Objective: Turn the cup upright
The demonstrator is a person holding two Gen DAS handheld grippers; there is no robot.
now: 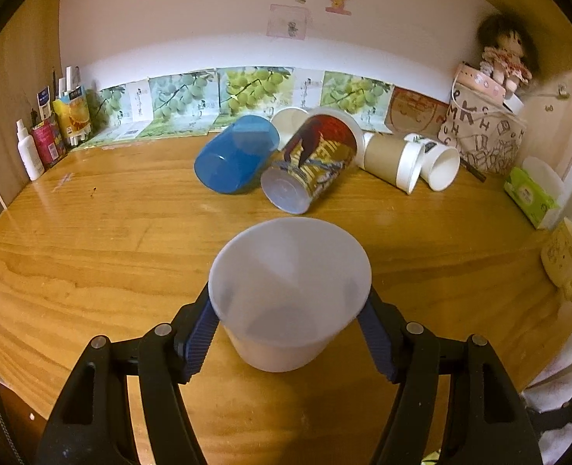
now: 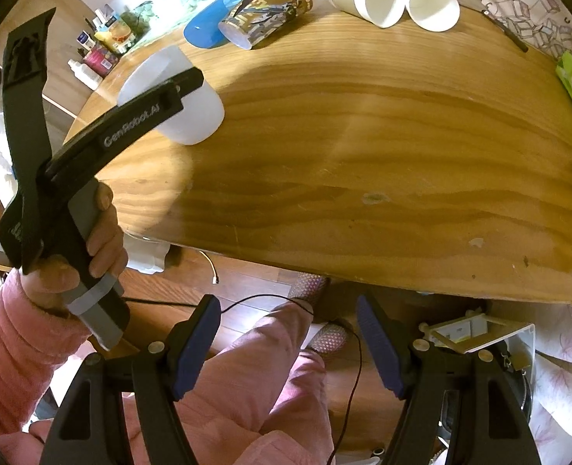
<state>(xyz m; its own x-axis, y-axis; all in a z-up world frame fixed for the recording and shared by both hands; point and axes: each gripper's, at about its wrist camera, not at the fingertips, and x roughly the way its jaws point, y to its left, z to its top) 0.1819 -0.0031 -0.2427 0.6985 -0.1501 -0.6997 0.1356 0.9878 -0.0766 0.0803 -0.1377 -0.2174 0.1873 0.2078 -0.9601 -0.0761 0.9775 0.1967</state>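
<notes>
A translucent white cup [image 1: 289, 290] stands upright, mouth up, on the wooden table [image 1: 92, 232], held between the blue pads of my left gripper [image 1: 289, 310], which is shut on it. The right wrist view shows the same cup [image 2: 193, 116] near the table's left front edge with the left gripper around it. My right gripper [image 2: 287, 343] is open and empty, held off the table's front edge above my pink-trousered lap. Further back lie a blue cup [image 1: 235, 155] and a printed paper cup [image 1: 309, 162] on their sides.
Three more paper cups [image 1: 398, 162] lie on their sides at the back. Bottles and packets [image 1: 45, 135] stand at the back left. A patterned bag [image 1: 483, 135] with a doll, and a green tissue pack [image 1: 533, 193], are at the right.
</notes>
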